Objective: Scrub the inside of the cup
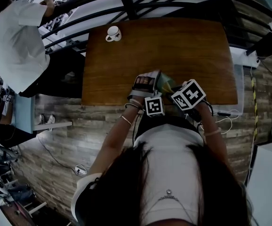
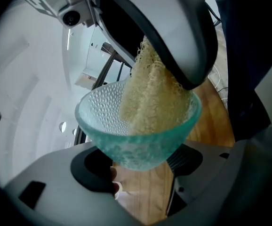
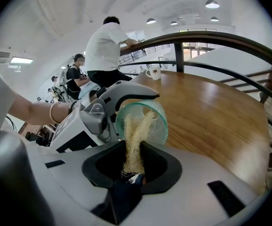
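A teal dimpled glass cup [image 2: 140, 145] is clamped at its base by my left gripper [image 2: 138, 161], which is shut on it. The cup is tilted, its mouth turned toward my right gripper [image 3: 133, 166]. That gripper is shut on a strip of pale yellow loofah scrubber [image 3: 135, 145], whose free end reaches into the cup [image 3: 157, 121] and lies against its inner wall. In the left gripper view the loofah [image 2: 150, 102] hangs from the right gripper's jaws into the bowl. In the head view both grippers, left [image 1: 145, 86] and right [image 1: 171, 89], meet over the table's near edge.
The brown wooden table [image 1: 173, 51] carries a white mug [image 1: 113, 33] at its far left corner. A dark curved railing [image 3: 220, 39] runs behind the table. A person in a white shirt [image 3: 105, 46] leans on the railing beyond the mug [image 3: 152, 72].
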The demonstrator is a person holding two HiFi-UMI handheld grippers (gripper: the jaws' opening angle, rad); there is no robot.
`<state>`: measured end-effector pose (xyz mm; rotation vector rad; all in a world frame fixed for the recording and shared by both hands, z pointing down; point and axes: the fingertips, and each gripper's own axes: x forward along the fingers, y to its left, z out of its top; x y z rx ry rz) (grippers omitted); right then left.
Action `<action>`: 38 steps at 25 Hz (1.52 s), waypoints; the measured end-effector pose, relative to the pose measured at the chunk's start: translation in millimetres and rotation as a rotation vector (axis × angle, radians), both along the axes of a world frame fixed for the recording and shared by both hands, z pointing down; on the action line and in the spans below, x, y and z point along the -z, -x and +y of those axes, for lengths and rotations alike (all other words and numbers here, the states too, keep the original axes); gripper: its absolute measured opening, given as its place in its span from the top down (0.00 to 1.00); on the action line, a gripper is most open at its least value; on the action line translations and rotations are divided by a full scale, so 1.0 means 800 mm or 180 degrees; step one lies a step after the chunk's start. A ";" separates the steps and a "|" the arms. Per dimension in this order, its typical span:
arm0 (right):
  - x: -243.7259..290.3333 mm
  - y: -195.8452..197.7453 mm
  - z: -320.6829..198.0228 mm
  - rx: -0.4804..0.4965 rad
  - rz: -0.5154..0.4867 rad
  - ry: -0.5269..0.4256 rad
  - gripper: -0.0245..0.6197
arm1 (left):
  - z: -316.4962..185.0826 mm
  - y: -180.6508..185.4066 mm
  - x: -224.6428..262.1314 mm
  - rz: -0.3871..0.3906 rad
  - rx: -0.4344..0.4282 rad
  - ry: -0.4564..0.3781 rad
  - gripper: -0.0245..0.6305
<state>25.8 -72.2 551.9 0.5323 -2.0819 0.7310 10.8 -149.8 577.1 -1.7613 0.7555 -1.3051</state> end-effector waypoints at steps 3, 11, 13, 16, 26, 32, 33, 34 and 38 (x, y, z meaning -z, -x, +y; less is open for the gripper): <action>0.002 0.008 0.000 -0.0066 -0.0082 0.0115 0.79 | 0.005 -0.008 -0.001 0.0015 -0.0085 0.0022 0.44; 0.005 0.014 0.006 -0.0128 -0.0412 0.0365 0.81 | 0.011 -0.020 -0.007 0.0070 -0.0154 0.0059 0.44; 0.006 0.014 0.005 -0.0181 -0.0530 0.0427 0.82 | 0.009 -0.021 -0.006 0.0074 -0.0160 0.0044 0.44; 0.010 0.017 0.004 -0.0292 -0.0792 0.0565 0.82 | 0.008 -0.020 -0.005 0.0111 -0.0156 0.0036 0.44; 0.035 0.029 -0.006 -0.0640 -0.1734 0.0960 0.83 | 0.007 -0.015 0.017 0.0410 -0.0072 0.0071 0.44; 0.048 0.031 -0.013 -0.0897 -0.2213 0.1198 0.83 | 0.005 -0.013 0.016 0.0429 -0.0058 0.0066 0.44; 0.050 0.030 -0.014 -0.0945 -0.2295 0.1240 0.83 | 0.005 -0.014 0.017 0.0436 -0.0059 0.0061 0.44; 0.053 0.030 -0.016 -0.1000 -0.2386 0.1286 0.83 | 0.005 -0.014 0.018 0.0439 -0.0055 0.0056 0.44; 0.066 0.029 -0.025 -0.1305 -0.2826 0.1550 0.83 | -0.001 -0.013 0.025 0.0518 -0.0003 0.0026 0.44</action>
